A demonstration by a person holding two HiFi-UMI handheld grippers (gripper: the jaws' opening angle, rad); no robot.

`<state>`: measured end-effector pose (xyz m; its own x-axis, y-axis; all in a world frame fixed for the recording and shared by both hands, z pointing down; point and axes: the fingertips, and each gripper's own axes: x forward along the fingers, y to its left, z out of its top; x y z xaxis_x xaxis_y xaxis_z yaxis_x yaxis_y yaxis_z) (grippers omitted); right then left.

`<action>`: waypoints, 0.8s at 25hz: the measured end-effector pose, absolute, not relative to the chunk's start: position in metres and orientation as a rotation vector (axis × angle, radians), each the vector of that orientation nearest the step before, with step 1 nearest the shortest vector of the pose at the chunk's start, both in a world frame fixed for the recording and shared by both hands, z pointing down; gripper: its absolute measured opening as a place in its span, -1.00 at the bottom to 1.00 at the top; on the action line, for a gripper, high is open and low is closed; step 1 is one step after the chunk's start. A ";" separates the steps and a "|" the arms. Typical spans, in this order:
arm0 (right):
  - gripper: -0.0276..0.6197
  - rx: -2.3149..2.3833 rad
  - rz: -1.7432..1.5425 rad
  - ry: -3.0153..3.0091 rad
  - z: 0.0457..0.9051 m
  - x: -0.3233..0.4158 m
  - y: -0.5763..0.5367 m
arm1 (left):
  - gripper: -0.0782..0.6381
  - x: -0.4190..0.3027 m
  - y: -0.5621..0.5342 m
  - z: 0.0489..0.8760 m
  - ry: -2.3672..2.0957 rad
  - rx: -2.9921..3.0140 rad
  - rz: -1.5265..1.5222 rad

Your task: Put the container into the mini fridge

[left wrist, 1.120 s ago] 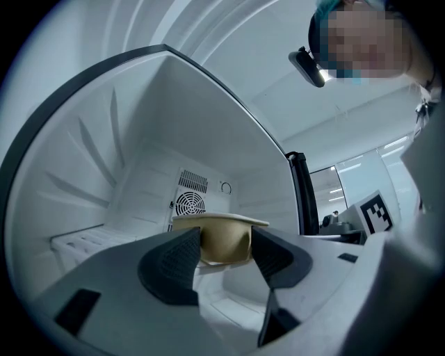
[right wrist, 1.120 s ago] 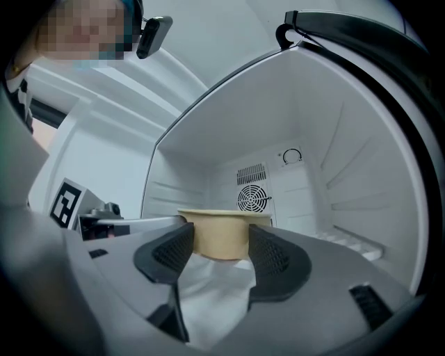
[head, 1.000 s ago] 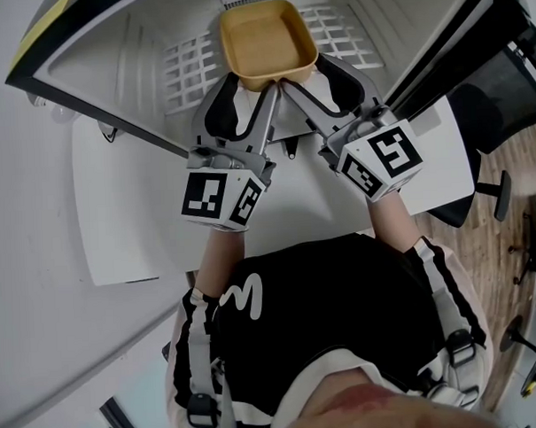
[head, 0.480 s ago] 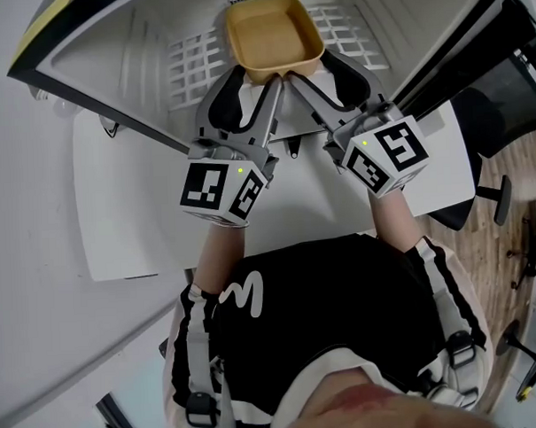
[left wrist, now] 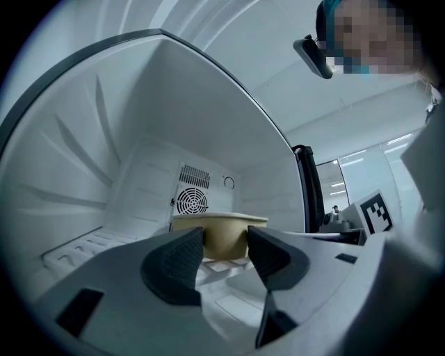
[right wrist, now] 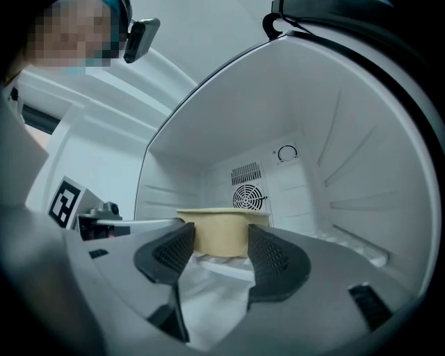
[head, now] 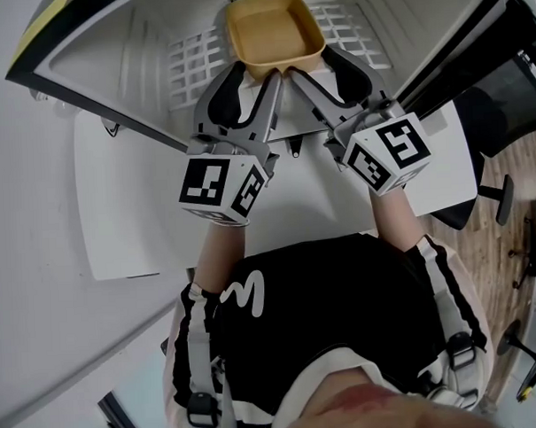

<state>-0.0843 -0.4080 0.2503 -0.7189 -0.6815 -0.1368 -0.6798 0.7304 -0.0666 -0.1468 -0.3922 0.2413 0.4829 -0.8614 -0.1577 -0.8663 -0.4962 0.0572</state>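
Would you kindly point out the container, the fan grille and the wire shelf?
container (head: 273, 35), head view, middle of its inner floor.
fan grille (left wrist: 190, 201), left gripper view, centre of the round vent.
wire shelf (head: 191, 70), head view, white bars left of the container.

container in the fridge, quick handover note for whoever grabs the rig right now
Left gripper: open. Its jaws have just been closing a little, with nothing between the pads. The container stands just past the tips.
Right gripper: open and empty, tips near the container's front wall.
Container: upright and empty on the wire shelf inside the mini fridge, in front of the rear fan.
Done: the container is in the fridge.
Left: probably just draw both grippers straight back out without nudging it.
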 end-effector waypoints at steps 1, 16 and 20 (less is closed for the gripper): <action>-0.14 -1.102 -0.016 2.776 0.250 -0.084 -0.408 | -0.23 -0.147 -0.393 0.241 1.563 -2.682 0.258; -0.13 -1.163 0.015 2.758 0.248 -0.084 -0.411 | -0.24 -0.144 -0.395 0.245 1.551 -2.654 0.144; -0.13 -1.162 0.021 2.763 0.249 -0.084 -0.411 | -0.24 -0.144 -0.395 0.246 1.545 -2.652 0.129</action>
<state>-0.0841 -0.4107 0.2490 -0.6908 -0.7098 -0.1377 -0.7119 0.7010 -0.0426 -0.1438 -0.3947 0.2457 0.4914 -0.8643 -0.1074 -0.8701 -0.4925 -0.0182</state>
